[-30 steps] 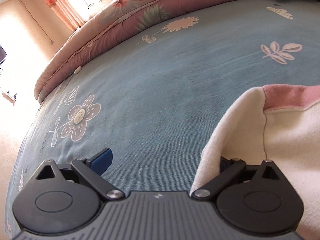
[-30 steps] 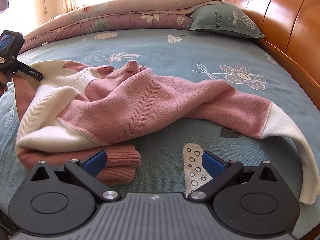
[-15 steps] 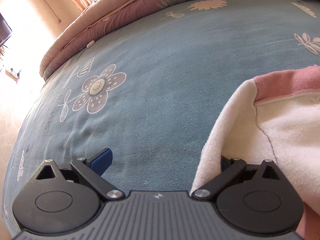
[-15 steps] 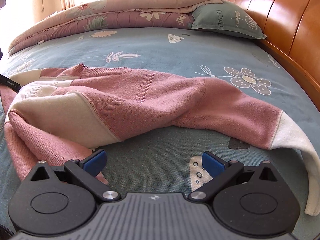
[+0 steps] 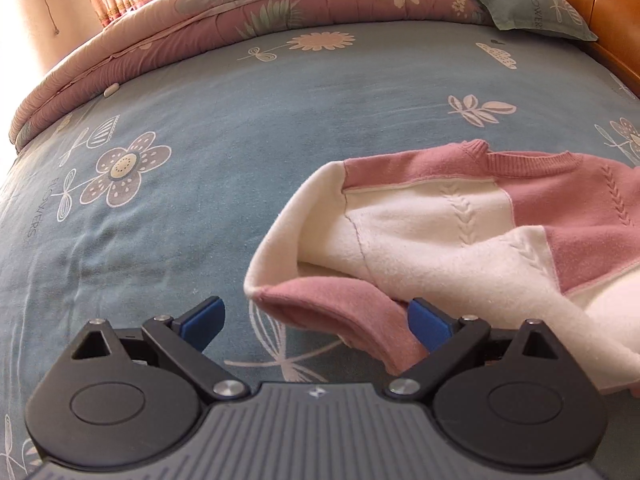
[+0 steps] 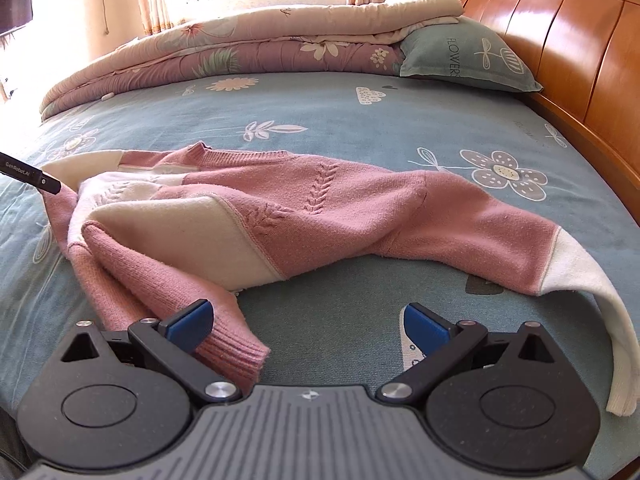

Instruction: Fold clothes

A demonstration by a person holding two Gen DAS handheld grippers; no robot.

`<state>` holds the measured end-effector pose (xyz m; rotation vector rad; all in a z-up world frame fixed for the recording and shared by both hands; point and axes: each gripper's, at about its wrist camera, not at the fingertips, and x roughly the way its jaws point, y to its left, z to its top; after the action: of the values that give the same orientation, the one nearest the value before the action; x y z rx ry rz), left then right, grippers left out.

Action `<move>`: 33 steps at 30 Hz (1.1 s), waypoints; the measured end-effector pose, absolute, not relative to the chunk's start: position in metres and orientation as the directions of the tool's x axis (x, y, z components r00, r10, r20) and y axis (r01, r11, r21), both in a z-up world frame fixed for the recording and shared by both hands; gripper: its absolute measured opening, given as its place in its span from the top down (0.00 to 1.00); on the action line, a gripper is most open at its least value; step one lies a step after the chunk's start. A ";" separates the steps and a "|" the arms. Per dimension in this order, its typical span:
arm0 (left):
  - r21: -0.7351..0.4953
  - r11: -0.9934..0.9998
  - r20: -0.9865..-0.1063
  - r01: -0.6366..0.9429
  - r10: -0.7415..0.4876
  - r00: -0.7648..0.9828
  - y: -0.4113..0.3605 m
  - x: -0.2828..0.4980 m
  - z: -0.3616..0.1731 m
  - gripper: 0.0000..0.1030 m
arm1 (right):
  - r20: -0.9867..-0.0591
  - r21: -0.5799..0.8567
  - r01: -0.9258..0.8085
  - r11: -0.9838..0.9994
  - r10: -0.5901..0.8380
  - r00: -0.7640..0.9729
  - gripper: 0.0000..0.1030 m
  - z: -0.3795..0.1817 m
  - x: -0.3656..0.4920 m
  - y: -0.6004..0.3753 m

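Sweater (image 6: 304, 216): lying crumpled across the blue flowered bedsheet (image 6: 360, 128), pink and cream, collar pointing toward the folded quilt (image 6: 240, 48)
Left sleeve: its pink cuff (image 5: 344, 316) is curling up just in front of the left gripper (image 5: 320, 320), touching the inner side of the right-hand blue fingertip
Left gripper: jaws spread wide, gripping nothing
Right gripper (image 6: 308, 320): jaws gaping apart, clamping nothing; a ribbed pink cuff (image 6: 236, 352) is lying against its left blue fingertip
Other sleeve (image 6: 560, 276): stretching out toward the wooden headboard (image 6: 560, 40), cream end hanging at the bed's edge
Pillow (image 6: 464, 56): resting against the headboard beside the quilt
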<state>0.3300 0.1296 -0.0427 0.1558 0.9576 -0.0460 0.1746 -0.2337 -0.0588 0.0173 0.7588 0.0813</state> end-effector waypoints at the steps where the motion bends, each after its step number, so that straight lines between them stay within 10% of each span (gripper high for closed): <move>1: 0.086 0.991 -0.820 0.104 0.011 0.573 0.128 0.324 -0.046 0.05 | -0.686 0.046 -0.071 0.996 0.083 0.723 0.00 -0.057 0.171 -0.234; 11: -0.169 0.983 -0.833 0.065 -0.178 0.524 0.118 0.303 -0.101 0.05 | -0.706 0.053 -0.080 0.995 0.094 0.702 0.00 -0.061 0.154 -0.231; 22: -0.160 0.983 -0.769 0.091 -0.182 0.613 0.121 0.296 -0.112 0.03 | -0.735 0.065 -0.065 0.996 0.092 0.672 0.00 -0.075 0.159 -0.233; 28: -0.216 0.975 -0.698 0.041 -0.184 0.692 0.125 0.294 -0.112 0.29 | -0.743 0.071 -0.067 0.995 0.097 0.662 0.00 -0.079 0.162 -0.234; 30: -0.236 0.972 -0.676 0.010 -0.172 0.716 0.127 0.297 -0.112 0.57 | -0.745 0.074 -0.067 0.995 0.099 0.659 0.00 -0.080 0.164 -0.233; 33: -0.310 0.950 -0.659 -0.040 -0.184 0.729 0.129 0.298 -0.111 0.63 | -0.745 0.075 -0.068 0.995 0.102 0.660 0.00 -0.080 0.165 -0.232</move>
<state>0.2979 0.1295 -0.1114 -0.3156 0.7526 -0.0806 0.1650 -0.2317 -0.0796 0.0422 0.8449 0.0960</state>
